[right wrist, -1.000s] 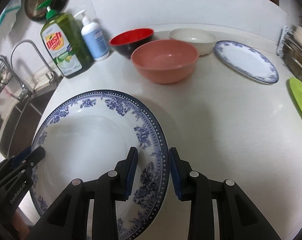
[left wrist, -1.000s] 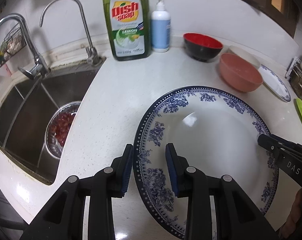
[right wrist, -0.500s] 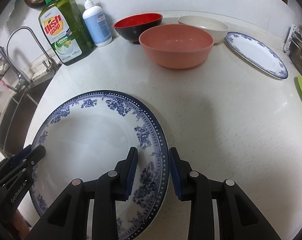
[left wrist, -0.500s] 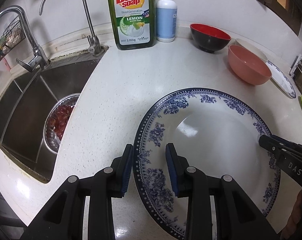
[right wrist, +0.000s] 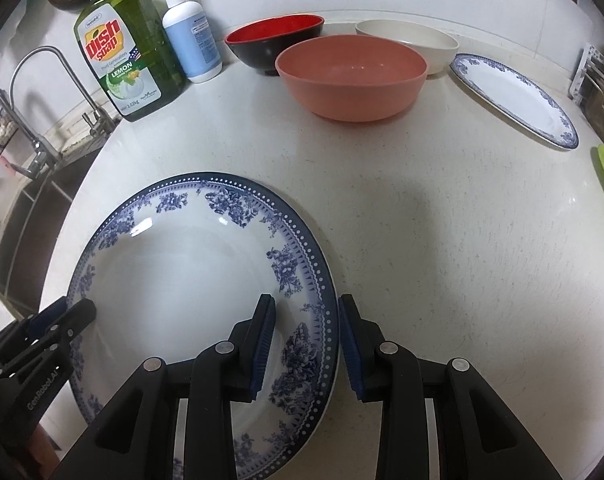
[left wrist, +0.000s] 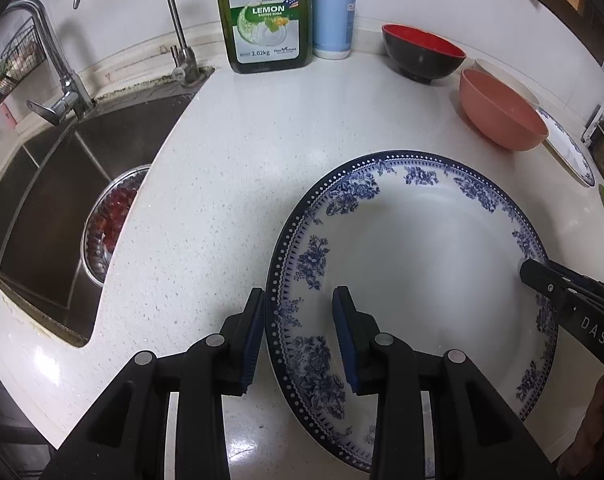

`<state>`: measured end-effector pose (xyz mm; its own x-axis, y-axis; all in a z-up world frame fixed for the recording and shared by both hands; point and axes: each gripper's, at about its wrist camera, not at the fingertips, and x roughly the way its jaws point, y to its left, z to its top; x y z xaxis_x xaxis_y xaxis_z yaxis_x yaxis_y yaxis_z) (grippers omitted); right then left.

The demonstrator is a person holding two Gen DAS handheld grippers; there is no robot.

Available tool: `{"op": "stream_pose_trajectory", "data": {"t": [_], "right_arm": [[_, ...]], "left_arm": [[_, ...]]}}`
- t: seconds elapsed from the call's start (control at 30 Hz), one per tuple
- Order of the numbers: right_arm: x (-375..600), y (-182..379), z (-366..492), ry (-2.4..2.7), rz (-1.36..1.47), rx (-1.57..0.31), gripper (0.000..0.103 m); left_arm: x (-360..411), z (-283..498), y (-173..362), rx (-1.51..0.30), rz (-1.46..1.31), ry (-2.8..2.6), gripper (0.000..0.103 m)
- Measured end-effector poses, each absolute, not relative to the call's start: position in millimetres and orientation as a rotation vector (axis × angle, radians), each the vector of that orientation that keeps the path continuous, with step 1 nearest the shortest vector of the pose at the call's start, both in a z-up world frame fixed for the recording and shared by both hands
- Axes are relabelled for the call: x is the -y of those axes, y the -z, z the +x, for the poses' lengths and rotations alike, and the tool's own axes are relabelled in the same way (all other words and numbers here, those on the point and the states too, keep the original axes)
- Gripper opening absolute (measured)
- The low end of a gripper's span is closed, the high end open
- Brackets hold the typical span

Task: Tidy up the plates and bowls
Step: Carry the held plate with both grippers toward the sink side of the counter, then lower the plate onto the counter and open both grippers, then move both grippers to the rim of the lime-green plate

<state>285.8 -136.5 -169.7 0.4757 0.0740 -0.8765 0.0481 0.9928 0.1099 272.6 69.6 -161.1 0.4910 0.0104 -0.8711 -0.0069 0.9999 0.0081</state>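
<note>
reading "dish soap" on bottle (right wrist: 128, 56)

We see a glossy glazed ceramic plate (right wrist: 174, 280) with blue floral print, catching highlights; the countertop (right wrist: 421, 240) looks like polished speckled stone, smooth and faintly shiny; the salmon bowl (right wrist: 351, 76) seems matt plastic; the red-and-black bowl (right wrist: 274, 42) has a lacquer-like sheen; the sink (left wrist: 54, 184) and faucet (left wrist: 54, 64) are brushed and polished metal; the dish soap bottle (right wrist: 130, 56) is translucent plastic.
</note>
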Motion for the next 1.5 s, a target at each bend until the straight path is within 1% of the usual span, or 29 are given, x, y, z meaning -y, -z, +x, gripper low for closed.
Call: {"op": "stream_pose_trajectory", "data": {"t": [0.1, 0.13, 0.2, 0.23, 0.27, 0.3, 0.33, 0.37, 0.43, 0.5, 0.53, 0.57, 0.6, 0.7, 0.8, 0.83, 0.9, 1.0, 1.07, 1.13, 1.3, 1.5], "right_arm": [[138, 170, 285, -0.022, 0.133, -1.068, 0.034], [139, 170, 285, -0.023, 0.14, -1.068, 0.034], [140, 170, 285, -0.024, 0.151, -1.065, 0.035], [140, 170, 285, -0.024, 0.155, -1.064, 0.036], [141, 169, 284, -0.018, 0.158, -1.059, 0.037], [142, 167, 283, -0.007, 0.157, -1.053, 0.044], [143, 165, 282, -0.001, 0.156, -1.042, 0.049], [143, 163, 281, 0.001, 0.155, -1.032, 0.051], [145, 156, 277, 0.011, 0.148, -1.006, 0.056], [148, 150, 275, 0.014, 0.155, -0.994, 0.058], [149, 147, 273, 0.015, 0.16, -0.985, 0.059], [151, 144, 271, 0.015, 0.164, -0.978, 0.06], [154, 141, 269, 0.02, 0.167, -0.971, 0.063], [164, 130, 262, 0.045, 0.172, -0.944, 0.063], [177, 120, 254, 0.078, 0.177, -0.917, 0.064], [181, 117, 251, 0.09, 0.178, -0.909, 0.068], [194, 109, 243, 0.119, 0.184, -0.887, 0.072], [211, 99, 233, 0.168, 0.186, -0.854, 0.076], [223, 92, 226, 0.201, 0.191, -0.834, 0.079], [237, 83, 218, 0.244, 0.193, -0.81, 0.082], [267, 67, 199, 0.329, 0.204, -0.754, 0.085], [304, 54, 179, 0.421, 0.229, -0.712, 0.085]], "left_arm": [[-68, 273, 161, -1.061, 0.023, -0.013, 0.033], [-67, 272, 160, -1.053, 0.025, -0.017, 0.035], [-67, 271, 156, -1.037, 0.033, -0.026, 0.044], [-66, 271, 154, -1.032, 0.037, -0.031, 0.052], [-67, 271, 152, -1.026, 0.038, -0.036, 0.055], [-67, 270, 149, -1.015, 0.043, -0.039, 0.055], [-66, 269, 146, -1.003, 0.052, -0.041, 0.058], [-65, 269, 142, -0.994, 0.06, -0.043, 0.065], [-63, 268, 134, -0.979, 0.06, -0.036, 0.069], [-58, 267, 125, -0.955, 0.069, -0.022, 0.073], [-56, 266, 122, -0.947, 0.072, -0.017, 0.08], [-53, 266, 118, -0.934, 0.074, -0.009, 0.084], [-49, 265, 114, -0.923, 0.076, 0.001, 0.085], [-36, 264, 105, -0.896, 0.089, 0.032, 0.092], [-20, 264, 96, -0.872, 0.098, 0.071, 0.095], [-13, 264, 92, -0.862, 0.105, 0.087, 0.098], [-2, 264, 88, -0.845, 0.115, 0.113, 0.099], [17, 261, 78, -0.812, 0.134, 0.151, 0.1], [31, 260, 72, -0.786, 0.146, 0.177, 0.103], [43, 259, 67, -0.767, 0.154, 0.203, 0.103], [79, 257, 55, -0.735, 0.177, 0.288, 0.103], [127, 257, 42, -0.681, 0.218, 0.374, 0.103]]}}
